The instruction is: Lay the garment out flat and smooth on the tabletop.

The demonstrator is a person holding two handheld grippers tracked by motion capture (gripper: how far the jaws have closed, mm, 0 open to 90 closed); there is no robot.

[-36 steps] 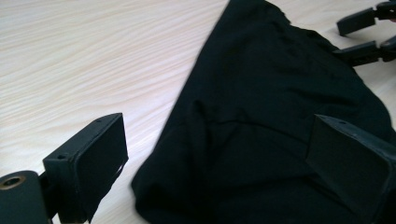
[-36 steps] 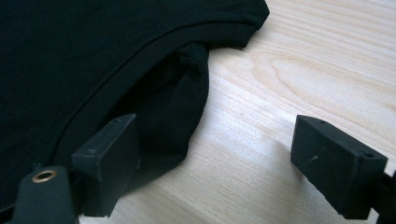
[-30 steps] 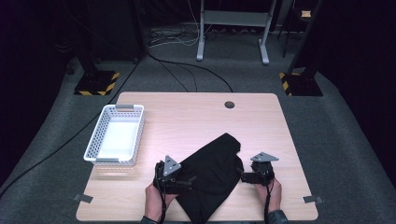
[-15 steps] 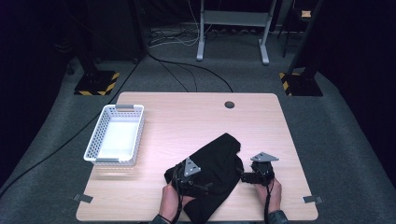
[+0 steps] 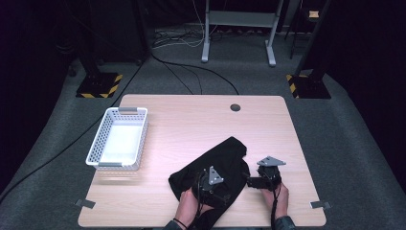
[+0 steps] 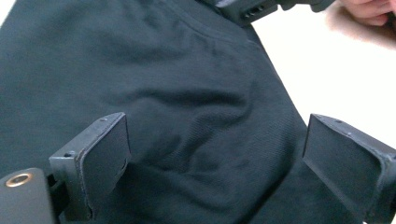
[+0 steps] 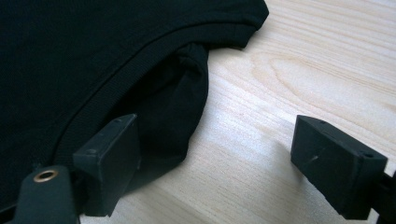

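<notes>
No words, labels, brand names or numbers can be read anywhere. The only sign-like markings are yellow-and-black hazard stripes on two dark stand bases on the floor beyond the table, one far left (image 5: pixel 99 86) and one far right (image 5: pixel 306 85).

This looks like a lab or recording studio: black curtains (image 5: pixel 378 72) close off a dark space around one light wooden bench (image 5: pixel 191 120) on grey carpet (image 5: pixel 344 143). Cables (image 5: pixel 191 72) trail across the floor past metal stand legs (image 5: pixel 239 33) and yellow-and-black striped bases (image 5: pixel 99 86).
</notes>
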